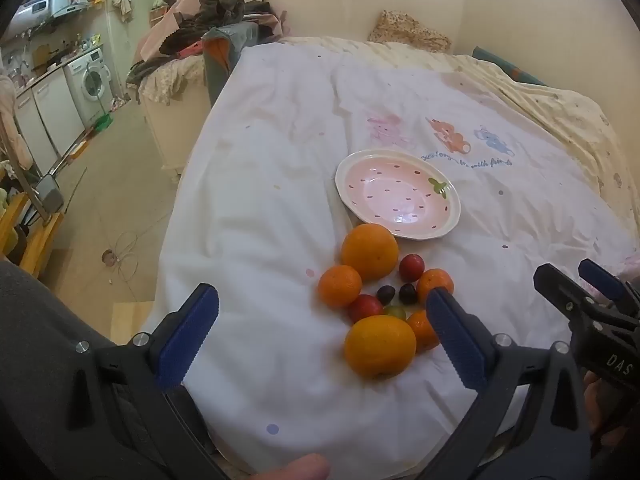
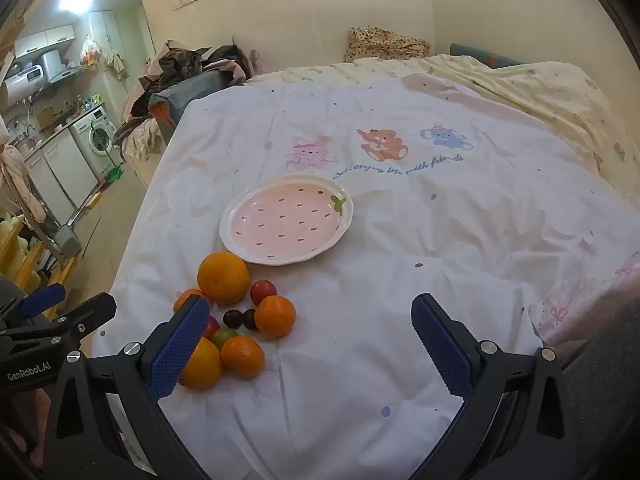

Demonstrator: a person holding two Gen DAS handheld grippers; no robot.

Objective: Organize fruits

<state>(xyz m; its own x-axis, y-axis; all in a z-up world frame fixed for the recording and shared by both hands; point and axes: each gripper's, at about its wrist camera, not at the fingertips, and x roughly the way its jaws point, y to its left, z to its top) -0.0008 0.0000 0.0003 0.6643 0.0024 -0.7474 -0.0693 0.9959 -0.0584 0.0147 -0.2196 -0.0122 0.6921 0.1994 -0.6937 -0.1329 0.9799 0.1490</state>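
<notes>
A pile of fruit (image 1: pixel 380 300), oranges, small red and dark ones, sits bunched on the white sheet (image 1: pixel 260 220) at lower centre of the left view, just below the pink strawberry plate (image 1: pixel 398 196), which is bare. Left gripper (image 1: pixel 320 332) hangs wide open over the sheet, nothing between its jaws; right gripper (image 2: pixel 310 344) gapes open too, fruit beside its left finger.
</notes>
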